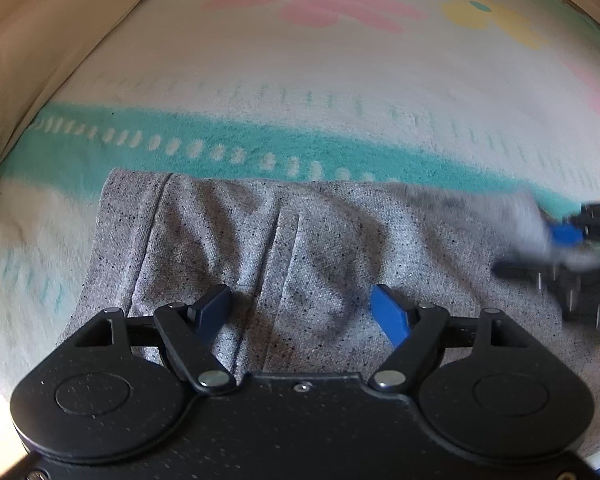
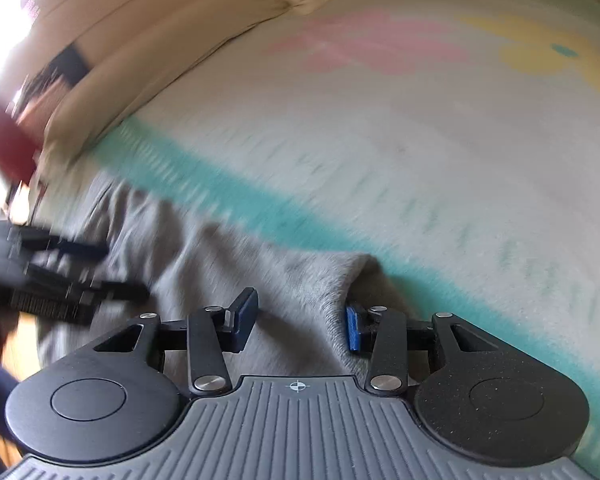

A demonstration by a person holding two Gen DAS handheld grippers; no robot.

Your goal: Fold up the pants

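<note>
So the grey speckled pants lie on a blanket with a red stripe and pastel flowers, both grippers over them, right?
Not quite: the stripe is teal, not red, as the left wrist view shows. Otherwise yes: grey speckled pants on the blanket with pastel flowers, left gripper and right gripper over them.

Right gripper [image 2: 300,322] straddles grey pants [image 2: 292,276] on blanket [image 2: 380,152].

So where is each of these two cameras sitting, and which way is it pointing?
Left wrist view: on the left gripper, looking steeply down past its open fingers at the grey pants.
Right wrist view: on the right gripper, angled down at the pants' edge; fabric lies between its fingers.
Shared: the pants, the flowered blanket, and each view catches the other gripper at its side.
</note>
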